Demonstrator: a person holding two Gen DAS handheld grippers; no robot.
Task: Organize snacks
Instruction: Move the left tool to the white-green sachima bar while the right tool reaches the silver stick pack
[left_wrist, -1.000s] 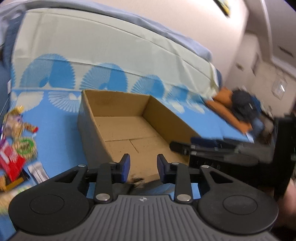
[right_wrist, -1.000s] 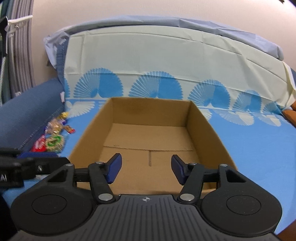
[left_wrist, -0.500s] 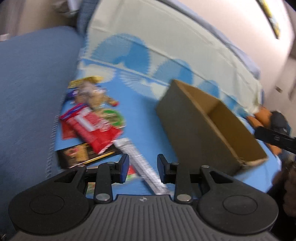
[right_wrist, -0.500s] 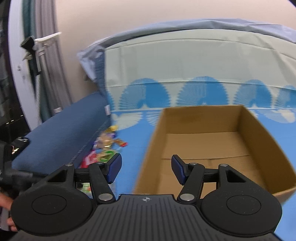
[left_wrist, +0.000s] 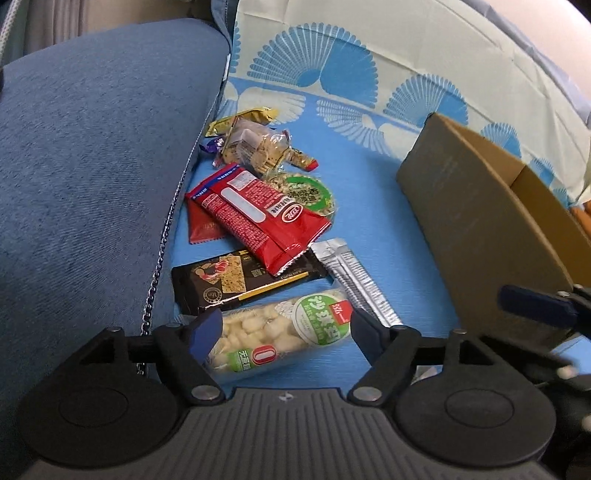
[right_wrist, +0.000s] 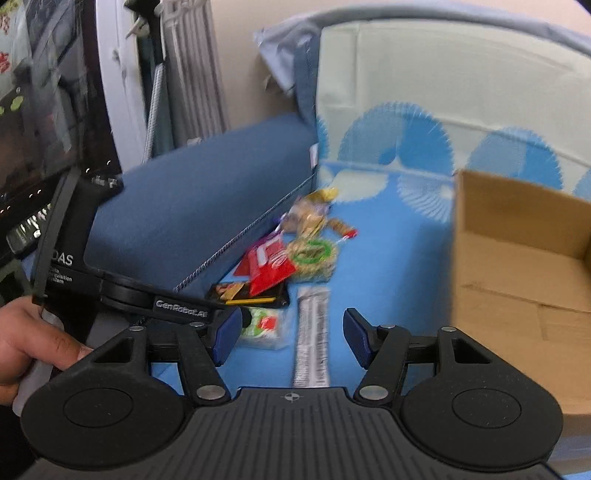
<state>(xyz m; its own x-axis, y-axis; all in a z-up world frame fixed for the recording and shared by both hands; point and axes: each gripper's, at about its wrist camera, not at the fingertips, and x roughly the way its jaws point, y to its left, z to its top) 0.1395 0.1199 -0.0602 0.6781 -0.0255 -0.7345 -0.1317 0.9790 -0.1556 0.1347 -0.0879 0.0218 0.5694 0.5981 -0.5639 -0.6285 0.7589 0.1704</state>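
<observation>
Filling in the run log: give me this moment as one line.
phase: reaching | left gripper: open above green-label snack bag | right gripper: open, holding nothing | cardboard box: no snacks visible

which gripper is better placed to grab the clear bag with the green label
Left. The left gripper is open with the clear green-label bag lying between its fingers. The right gripper, also open, lines up with the silver packet instead.

This is a home, probably a living room. A blue fabric sofa (left_wrist: 92, 155) has a sheet (left_wrist: 369, 173) with blue fan patterns spread over its seat and back. Far on the left stand a curtain (right_wrist: 192, 81) and a dark screen (right_wrist: 48, 92) by a plain wall (right_wrist: 236, 48).
</observation>
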